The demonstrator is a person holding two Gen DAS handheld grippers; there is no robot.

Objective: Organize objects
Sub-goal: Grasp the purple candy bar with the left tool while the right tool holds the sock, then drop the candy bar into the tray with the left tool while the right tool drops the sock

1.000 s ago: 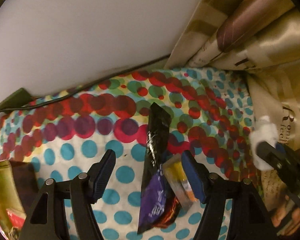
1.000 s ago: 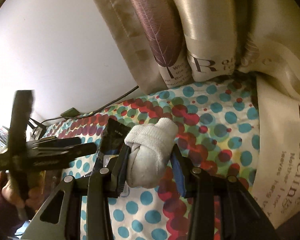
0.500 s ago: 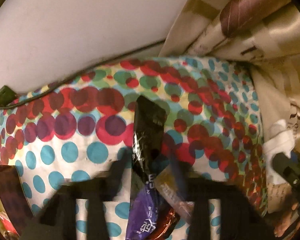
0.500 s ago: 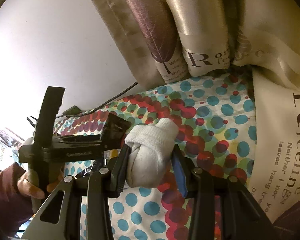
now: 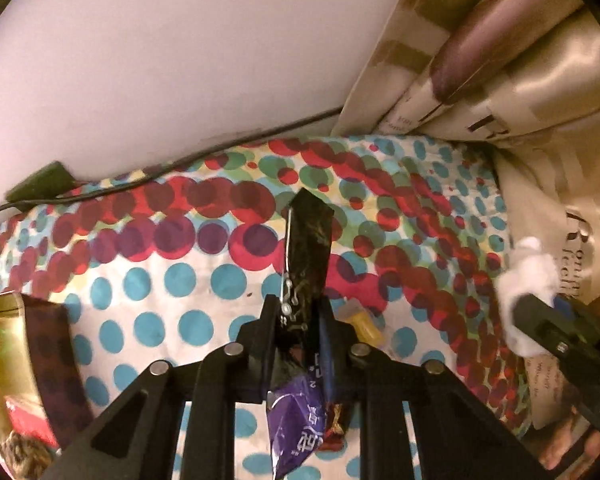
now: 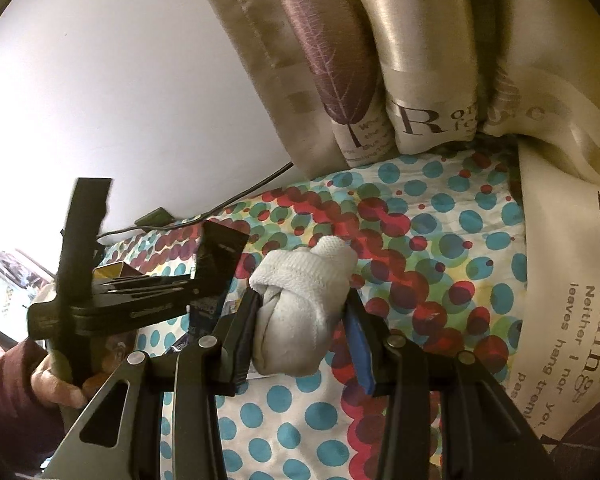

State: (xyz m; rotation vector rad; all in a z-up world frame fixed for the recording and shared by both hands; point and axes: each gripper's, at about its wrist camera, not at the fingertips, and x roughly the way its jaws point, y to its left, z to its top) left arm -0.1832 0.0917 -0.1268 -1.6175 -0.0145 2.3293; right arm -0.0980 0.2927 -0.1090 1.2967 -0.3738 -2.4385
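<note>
My left gripper (image 5: 298,312) is shut on a long black and purple snack packet (image 5: 306,248), which stands up between the fingers above the dotted bedsheet (image 5: 160,280). From the right wrist view the same packet (image 6: 218,258) sticks up out of the left gripper (image 6: 204,284). My right gripper (image 6: 302,308) is shut on a rolled white sock (image 6: 300,304), held above the sheet; the sock (image 5: 528,280) also shows at the right edge of the left wrist view. A small yellow packet (image 5: 362,324) lies on the sheet just right of the left fingers.
A beige curtain (image 6: 380,60) with printed letters hangs at the back right, and a white wall (image 5: 160,60) is behind the bed. A dark cable with a plug (image 5: 44,186) runs along the bed's far edge. A gold and dark bag (image 5: 16,360) lies at the left.
My left gripper went from open around the black and purple packet to shut on it, and lifted it slightly. The right gripper kept still with the sock.
</note>
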